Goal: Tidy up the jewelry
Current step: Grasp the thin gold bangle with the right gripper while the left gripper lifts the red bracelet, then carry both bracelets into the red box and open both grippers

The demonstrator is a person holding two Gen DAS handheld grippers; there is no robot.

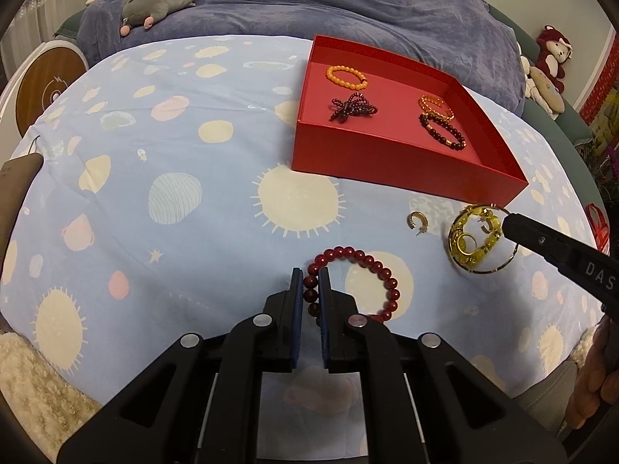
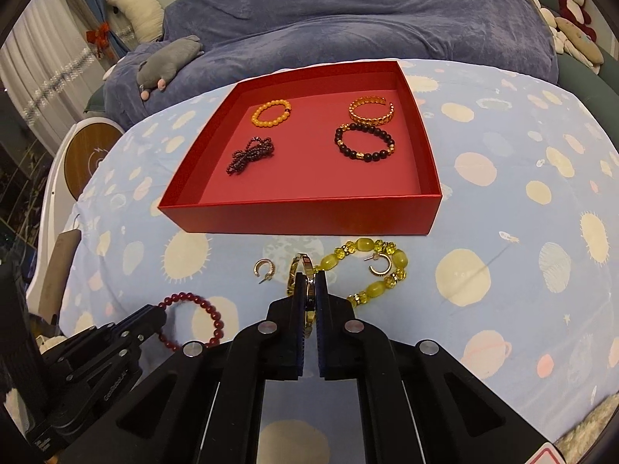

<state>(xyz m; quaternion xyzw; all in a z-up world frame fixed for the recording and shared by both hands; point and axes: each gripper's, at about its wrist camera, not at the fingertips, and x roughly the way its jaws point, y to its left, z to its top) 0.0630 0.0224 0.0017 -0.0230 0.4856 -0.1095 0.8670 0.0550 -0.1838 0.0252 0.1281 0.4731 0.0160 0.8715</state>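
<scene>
My left gripper [image 1: 310, 275] is shut on a dark red bead bracelet [image 1: 371, 266] that lies on the planet-print sheet; it also shows in the right wrist view as the left gripper [image 2: 158, 315] on the red bracelet [image 2: 211, 305]. My right gripper [image 2: 309, 276] is shut on a gold bangle [image 2: 303, 262], held edge-on above a yellow-green bead bracelet [image 2: 387, 266]. From the left wrist view the right gripper [image 1: 507, 224] holds the bangle [image 1: 487, 270] just in front of the red box [image 1: 387, 162]. Two gold hoop earrings [image 2: 264, 268] [image 2: 379, 265] lie nearby.
The open red box [image 2: 309, 216] holds an orange bead bracelet [image 2: 271, 112], a gold cuff [image 2: 371, 110], a black bead bracelet [image 2: 363, 141] and a dark purple strand [image 2: 251, 154]. Behind it are a blue blanket and plush toys [image 1: 158, 5]. A dark flat object [image 1: 19, 181] lies at the left.
</scene>
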